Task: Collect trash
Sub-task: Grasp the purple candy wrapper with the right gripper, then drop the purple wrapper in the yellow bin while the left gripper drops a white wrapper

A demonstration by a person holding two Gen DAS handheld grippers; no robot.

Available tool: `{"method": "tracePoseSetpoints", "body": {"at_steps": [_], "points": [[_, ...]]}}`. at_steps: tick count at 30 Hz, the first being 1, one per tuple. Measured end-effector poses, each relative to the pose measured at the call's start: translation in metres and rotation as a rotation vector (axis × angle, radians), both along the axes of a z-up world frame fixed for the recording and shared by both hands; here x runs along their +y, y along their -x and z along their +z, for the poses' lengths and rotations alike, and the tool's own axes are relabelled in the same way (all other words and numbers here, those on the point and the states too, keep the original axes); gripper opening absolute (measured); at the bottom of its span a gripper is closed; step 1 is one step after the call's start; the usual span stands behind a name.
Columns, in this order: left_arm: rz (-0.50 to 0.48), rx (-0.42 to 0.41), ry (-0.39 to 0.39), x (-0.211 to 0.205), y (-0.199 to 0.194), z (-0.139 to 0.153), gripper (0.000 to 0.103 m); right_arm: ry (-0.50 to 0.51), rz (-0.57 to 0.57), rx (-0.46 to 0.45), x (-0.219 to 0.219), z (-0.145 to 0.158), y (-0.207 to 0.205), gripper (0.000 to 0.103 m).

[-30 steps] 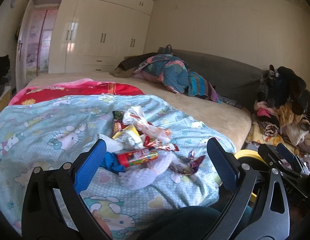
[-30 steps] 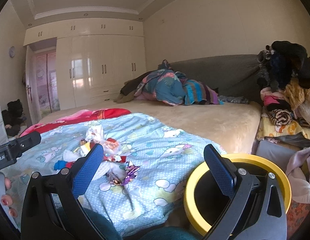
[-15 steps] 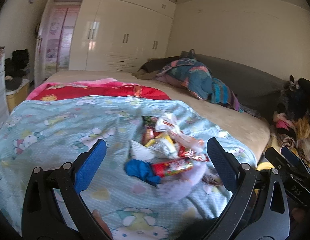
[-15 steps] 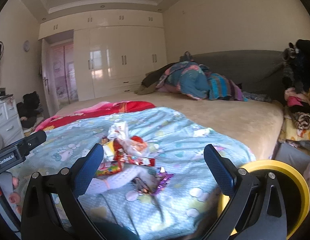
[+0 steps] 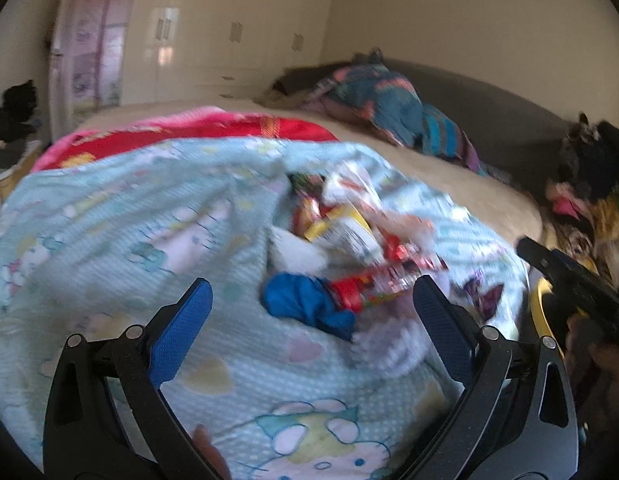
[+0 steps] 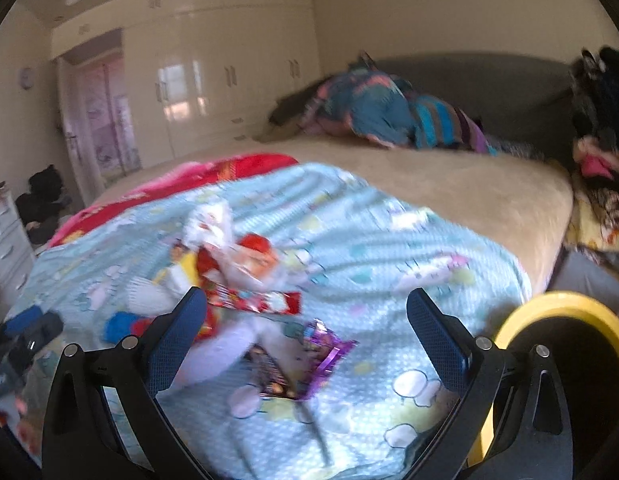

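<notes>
Now, trash: wrappers [image 5: 349,248] heaped on the blue blanket [image 5: 109,240] on the bed; nothing collected yet.
Nearest piece: blue wad [image 5: 305,304] just ahead of your left gripper [image 5: 309,320], between its fingers' line; red wrapper [image 5: 373,288] beside it, long axis running crosswise.
Left gripper: spread wide, holding nothing; level and low over the blanket.
Right gripper [image 6: 305,320]: also spread, empty; purple wrapper [image 6: 309,360] lies just ahead.
Bin [image 6: 565,312]: yellow-rimmed, at your right, beside the bed.
</notes>
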State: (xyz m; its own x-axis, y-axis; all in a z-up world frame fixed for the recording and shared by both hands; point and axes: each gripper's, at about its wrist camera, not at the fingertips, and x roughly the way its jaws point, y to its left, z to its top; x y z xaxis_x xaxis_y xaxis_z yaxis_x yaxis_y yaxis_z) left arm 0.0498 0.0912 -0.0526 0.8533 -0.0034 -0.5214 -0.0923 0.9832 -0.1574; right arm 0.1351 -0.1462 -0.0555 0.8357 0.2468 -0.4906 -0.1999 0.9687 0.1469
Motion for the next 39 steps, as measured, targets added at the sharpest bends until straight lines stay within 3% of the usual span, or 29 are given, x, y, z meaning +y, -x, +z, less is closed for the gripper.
{"method": "tracePoseSetpoints", "body": {"at_steps": [3, 6, 10, 15, 23, 27, 39], "points": [[-0.070, 0.028, -0.011, -0.016, -0.005, -0.008, 0.092, -0.009, -0.021, 0.050, -0.008, -0.013, -0.012, 0.095], [-0.154, 0.050, -0.038, -0.036, -0.010, -0.014, 0.092, -0.007, -0.007, 0.094, -0.011, -0.024, -0.019, 0.082], [-0.182, 0.084, -0.035, -0.047, -0.019, -0.023, 0.091, -0.023, 0.027, 0.156, -0.009, -0.038, -0.028, 0.074], [-0.162, 0.130, -0.018, -0.044, -0.024, -0.037, 0.071, -0.042, 0.060, 0.213, -0.003, -0.052, -0.037, 0.062], [-0.172, 0.142, 0.002, -0.043, -0.020, -0.039, 0.037, -0.077, 0.123, 0.254, 0.000, -0.063, -0.041, 0.025], [-0.189, 0.152, 0.015, -0.043, -0.017, -0.039, 0.022, -0.092, 0.128, 0.241, -0.003, -0.061, -0.037, 0.026], [-0.207, 0.065, 0.025, -0.049, -0.005, -0.005, 0.014, -0.121, 0.094, 0.140, -0.020, -0.038, -0.018, 0.025]]}}
